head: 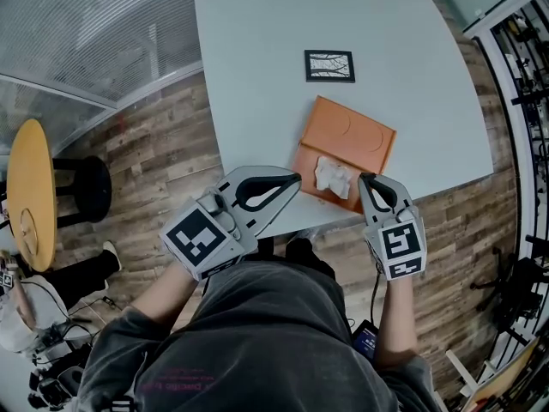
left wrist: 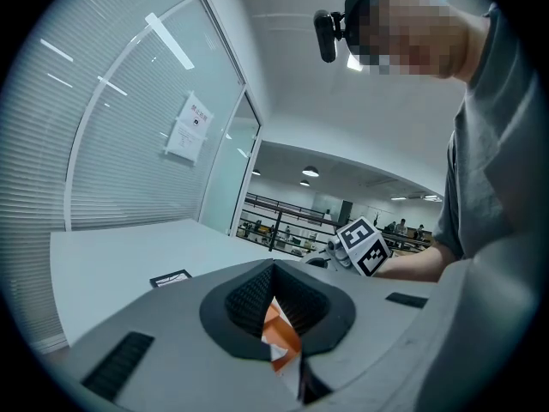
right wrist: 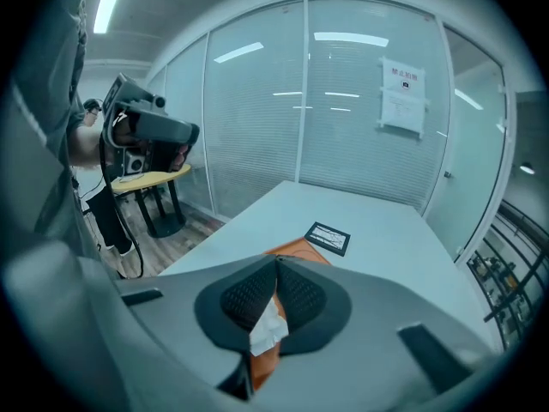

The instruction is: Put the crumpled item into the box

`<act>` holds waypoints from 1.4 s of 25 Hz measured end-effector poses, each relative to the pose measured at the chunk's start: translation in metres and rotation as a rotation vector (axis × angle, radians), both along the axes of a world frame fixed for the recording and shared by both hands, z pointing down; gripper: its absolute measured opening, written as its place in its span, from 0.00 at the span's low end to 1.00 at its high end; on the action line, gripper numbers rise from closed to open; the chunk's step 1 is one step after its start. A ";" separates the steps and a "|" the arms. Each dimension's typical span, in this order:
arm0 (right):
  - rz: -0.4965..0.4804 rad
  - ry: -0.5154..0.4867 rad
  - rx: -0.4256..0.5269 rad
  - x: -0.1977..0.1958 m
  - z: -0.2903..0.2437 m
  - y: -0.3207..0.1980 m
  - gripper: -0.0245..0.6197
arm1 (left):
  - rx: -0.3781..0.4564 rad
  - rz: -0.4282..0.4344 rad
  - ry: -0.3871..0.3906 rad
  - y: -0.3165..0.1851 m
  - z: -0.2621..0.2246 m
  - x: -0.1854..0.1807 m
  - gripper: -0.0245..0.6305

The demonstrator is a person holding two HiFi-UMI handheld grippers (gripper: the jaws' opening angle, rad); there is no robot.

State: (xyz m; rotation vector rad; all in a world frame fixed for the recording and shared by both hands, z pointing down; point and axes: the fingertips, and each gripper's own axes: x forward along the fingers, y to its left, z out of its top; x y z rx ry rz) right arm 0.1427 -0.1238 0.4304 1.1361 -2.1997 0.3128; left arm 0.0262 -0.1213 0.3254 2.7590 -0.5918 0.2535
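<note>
Right gripper view: notice (right wrist: pixel 403 97) print unreadable; crumpled item (head: pixel 333 177) in box (head: pixel 356 136).

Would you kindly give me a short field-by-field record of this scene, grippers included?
table: pale grey
box: orange, open, near the table's front edge
crumpled item: white, lying inside the box
black-framed card: flat on the table beyond the box
left gripper: jaws together, tip near the box's left edge
right gripper: jaws together, nothing held, tip near the box's right edge

Left claw (head: pixel 295 178) and right claw (head: pixel 365 178) both closed.
</note>
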 end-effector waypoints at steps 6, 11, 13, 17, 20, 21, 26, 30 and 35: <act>-0.025 -0.064 0.059 -0.007 -0.027 0.002 0.04 | 0.025 0.004 0.009 0.000 -0.011 0.005 0.06; -0.035 -0.120 0.083 -0.009 -0.044 0.003 0.04 | 0.037 0.003 0.012 0.003 -0.016 0.006 0.06; -0.038 -0.140 0.094 -0.009 -0.050 0.003 0.04 | 0.036 -0.009 0.010 0.002 -0.017 0.005 0.06; -0.037 -0.217 0.125 -0.010 -0.067 0.002 0.04 | 0.052 -0.012 0.022 0.002 -0.021 0.007 0.06; -0.034 -0.272 0.144 -0.012 -0.079 0.003 0.04 | 0.069 -0.006 0.033 0.006 -0.024 0.006 0.06; -0.031 -0.297 0.148 -0.012 -0.083 0.003 0.04 | 0.070 -0.007 0.034 0.006 -0.024 0.006 0.06; -0.026 -0.388 0.151 -0.011 -0.097 0.004 0.04 | 0.074 -0.013 0.034 0.007 -0.027 0.004 0.06; -0.041 -0.431 0.158 -0.016 -0.107 0.006 0.04 | 0.078 -0.017 0.033 0.009 -0.030 0.002 0.06; -0.045 -0.478 0.174 -0.019 -0.121 0.008 0.04 | 0.076 -0.023 0.035 0.010 -0.032 0.000 0.06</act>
